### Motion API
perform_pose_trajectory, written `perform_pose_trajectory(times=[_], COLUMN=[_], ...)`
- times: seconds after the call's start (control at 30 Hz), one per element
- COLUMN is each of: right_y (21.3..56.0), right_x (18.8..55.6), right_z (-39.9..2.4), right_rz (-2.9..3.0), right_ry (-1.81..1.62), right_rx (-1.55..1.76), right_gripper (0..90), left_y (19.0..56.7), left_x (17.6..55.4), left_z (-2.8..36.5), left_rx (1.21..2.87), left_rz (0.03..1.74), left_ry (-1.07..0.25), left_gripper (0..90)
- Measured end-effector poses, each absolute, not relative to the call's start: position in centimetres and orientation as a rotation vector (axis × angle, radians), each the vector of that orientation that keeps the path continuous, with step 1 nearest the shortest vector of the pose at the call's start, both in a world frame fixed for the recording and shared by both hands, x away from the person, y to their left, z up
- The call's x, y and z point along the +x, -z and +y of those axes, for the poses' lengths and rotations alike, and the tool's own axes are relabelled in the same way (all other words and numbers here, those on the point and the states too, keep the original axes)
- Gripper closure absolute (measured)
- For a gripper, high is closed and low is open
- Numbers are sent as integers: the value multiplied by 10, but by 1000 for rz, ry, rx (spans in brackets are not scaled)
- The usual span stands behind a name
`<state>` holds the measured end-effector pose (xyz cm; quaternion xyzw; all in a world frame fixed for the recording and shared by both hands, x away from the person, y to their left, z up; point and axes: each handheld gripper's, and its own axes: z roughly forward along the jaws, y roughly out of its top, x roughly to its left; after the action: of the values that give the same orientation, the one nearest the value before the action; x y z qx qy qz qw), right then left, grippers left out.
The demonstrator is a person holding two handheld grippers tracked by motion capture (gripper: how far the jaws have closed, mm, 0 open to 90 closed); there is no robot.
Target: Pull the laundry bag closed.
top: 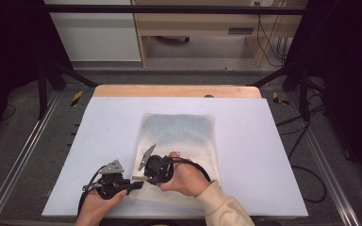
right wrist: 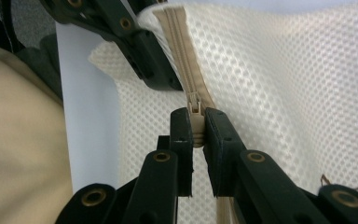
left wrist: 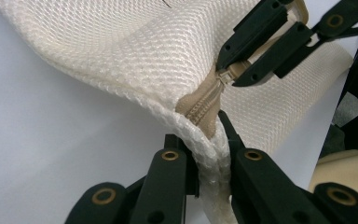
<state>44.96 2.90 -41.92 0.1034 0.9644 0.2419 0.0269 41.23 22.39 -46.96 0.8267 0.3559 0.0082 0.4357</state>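
A cream mesh bag (top: pixel 179 141) lies flat on the white table top (top: pixel 99 136), its near edge at the person's side, where both grippers meet it. The left gripper (top: pixel 134 185), held in the left hand (top: pixel 96 205), sits at the bag's near left corner; in the left gripper view its two black jaws are closed on the thick seamed corner edge (left wrist: pixel 212 158) of the mesh, which runs up between them, with the tan zipper (left wrist: pixel 205 105) ending just above the fingertips (left wrist: pixel 175 140). The right gripper (top: pixel 143 176), held in the right hand (top: pixel 186 176) in a cream sleeve (top: pixel 224 209), points leftward toward the other one, near it. In the right gripper view its jaws are clamped on the zipper pull (right wrist: pixel 196 128), which stands between the two pads (right wrist: pixel 182 126), the slider (right wrist: pixel 195 100) just beyond their tips and the zipper tape (right wrist: pixel 177 32) running on toward the left gripper's jaws (right wrist: pixel 140 42) gripping the bag's edge
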Motion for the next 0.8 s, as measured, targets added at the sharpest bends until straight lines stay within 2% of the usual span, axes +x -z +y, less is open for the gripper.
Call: perform_pose_trajectory(times=[0.8], right_y=[425], right_x=[450], right_z=[13], right_rz=[2990], right_ry=[-757], right_rx=[362], right_gripper=[824], left_y=[468], left_x=[409], left_z=[220], left_rx=[2075], left_rz=[869], left_ry=[-32], left_gripper=[845])
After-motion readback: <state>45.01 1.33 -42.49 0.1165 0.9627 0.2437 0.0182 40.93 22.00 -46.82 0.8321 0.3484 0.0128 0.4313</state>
